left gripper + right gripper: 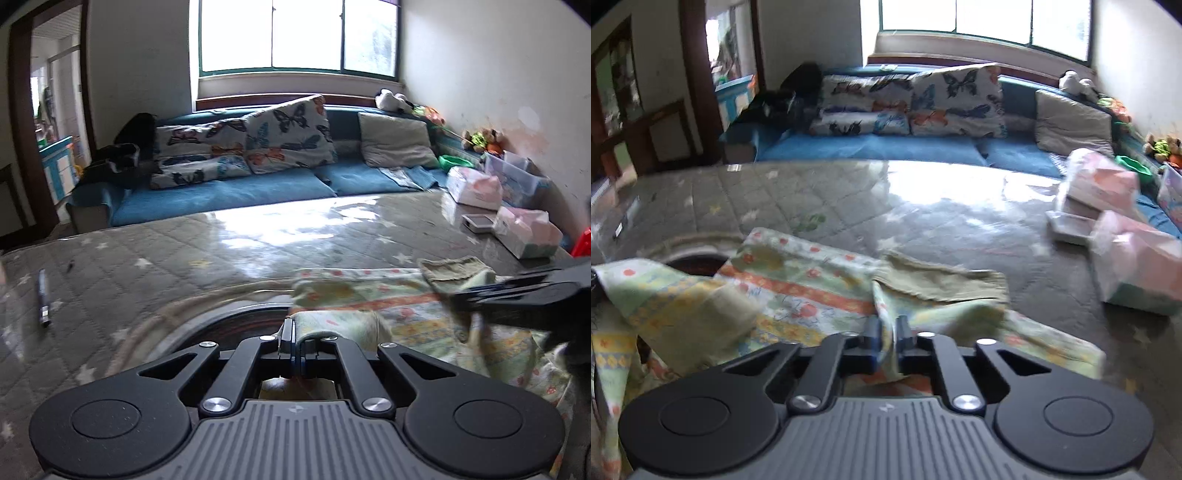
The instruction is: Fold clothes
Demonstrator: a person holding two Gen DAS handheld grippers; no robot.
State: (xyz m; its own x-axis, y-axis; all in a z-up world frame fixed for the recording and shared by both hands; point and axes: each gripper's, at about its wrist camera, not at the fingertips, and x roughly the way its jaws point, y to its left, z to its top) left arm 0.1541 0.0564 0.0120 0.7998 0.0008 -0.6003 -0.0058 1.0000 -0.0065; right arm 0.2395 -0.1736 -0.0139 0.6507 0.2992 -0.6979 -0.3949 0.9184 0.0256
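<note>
On the quilted table, a patterned garment lies rumpled along the near edge. The left gripper and right gripper each pinch its cloth, jaws closed; uneven pulling could skew the fold.

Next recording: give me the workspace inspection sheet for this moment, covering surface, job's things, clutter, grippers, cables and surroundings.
Surface: quilted star-print table cover under glossy clear film, window glare across it.
Job's things: patterned garment spread at the near edge, one part folded over; olive collar piece lies on top.
Clutter: pen at the left; tissue packs and a small flat box at the right.
Grippers: left gripper shut on the garment's edge; right gripper shut on a fabric fold.
Cables: nothing seen.
Surroundings: blue sofa with butterfly cushions, window behind, toys by the right wall.
</note>
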